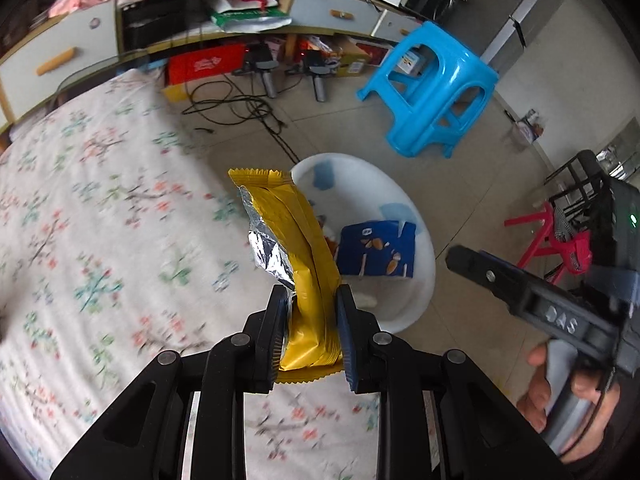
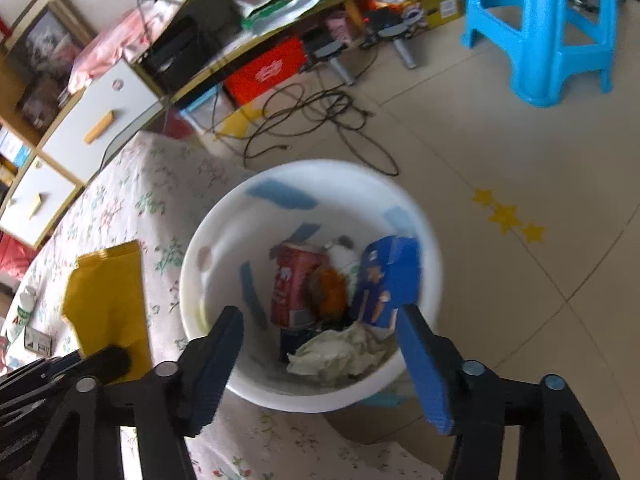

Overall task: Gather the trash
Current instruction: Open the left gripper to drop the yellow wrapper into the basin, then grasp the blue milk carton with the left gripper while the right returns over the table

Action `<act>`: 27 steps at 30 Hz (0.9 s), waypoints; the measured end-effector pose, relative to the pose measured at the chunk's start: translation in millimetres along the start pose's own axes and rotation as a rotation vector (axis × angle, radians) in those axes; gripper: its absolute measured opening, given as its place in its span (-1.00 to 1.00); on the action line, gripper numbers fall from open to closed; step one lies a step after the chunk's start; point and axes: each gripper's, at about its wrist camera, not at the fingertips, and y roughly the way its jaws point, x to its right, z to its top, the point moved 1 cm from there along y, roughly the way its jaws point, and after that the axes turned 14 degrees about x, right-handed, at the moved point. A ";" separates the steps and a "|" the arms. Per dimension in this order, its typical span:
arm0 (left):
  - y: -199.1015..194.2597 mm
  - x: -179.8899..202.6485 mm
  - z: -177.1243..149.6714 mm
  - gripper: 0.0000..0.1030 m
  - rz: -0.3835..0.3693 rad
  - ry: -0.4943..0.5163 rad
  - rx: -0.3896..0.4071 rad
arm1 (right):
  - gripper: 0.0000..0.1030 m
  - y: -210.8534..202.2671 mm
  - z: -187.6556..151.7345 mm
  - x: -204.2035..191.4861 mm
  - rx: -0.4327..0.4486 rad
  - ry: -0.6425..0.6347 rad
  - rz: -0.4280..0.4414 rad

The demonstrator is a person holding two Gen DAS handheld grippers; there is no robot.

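My left gripper point(image 1: 312, 300) is shut on a yellow foil snack wrapper point(image 1: 296, 248) and holds it up over the edge of the floral table, beside the white bin point(image 1: 420, 240). The wrapper also shows in the right wrist view point(image 2: 108, 304). My right gripper point(image 2: 320, 320) is open and empty, right above the white bin point(image 2: 208, 280). The bin holds a red can point(image 2: 290, 288), a blue snack box point(image 2: 386, 280), an orange piece point(image 2: 330, 294) and crumpled paper point(image 2: 338, 354). The right gripper's body shows at the right of the left wrist view point(image 1: 540, 300).
The floral tablecloth point(image 1: 100, 240) covers the table on the left. A blue plastic stool point(image 1: 436, 88) stands on the tiled floor behind the bin, with loose black cables point(image 2: 316, 120) near a cluttered shelf unit point(image 1: 224, 12). A red stool point(image 1: 548, 236) is at the right.
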 end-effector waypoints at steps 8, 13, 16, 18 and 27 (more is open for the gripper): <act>21.9 9.0 17.6 -0.02 -0.036 0.019 0.025 | 0.41 -9.9 7.3 24.8 0.016 0.025 -0.054; 15.9 5.7 19.7 0.62 0.025 0.033 0.042 | 0.44 -13.1 8.9 24.4 0.020 0.021 -0.054; 5.6 -2.3 16.8 0.67 0.062 0.035 0.045 | 0.45 -14.8 9.1 17.8 0.027 0.006 -0.050; -1.2 -8.2 14.9 0.72 0.077 0.035 0.048 | 0.47 -14.8 9.1 13.4 0.030 -0.003 -0.047; -46.0 -50.0 -2.5 0.97 0.135 0.020 0.066 | 0.61 -10.8 5.8 -19.4 0.028 -0.066 -0.014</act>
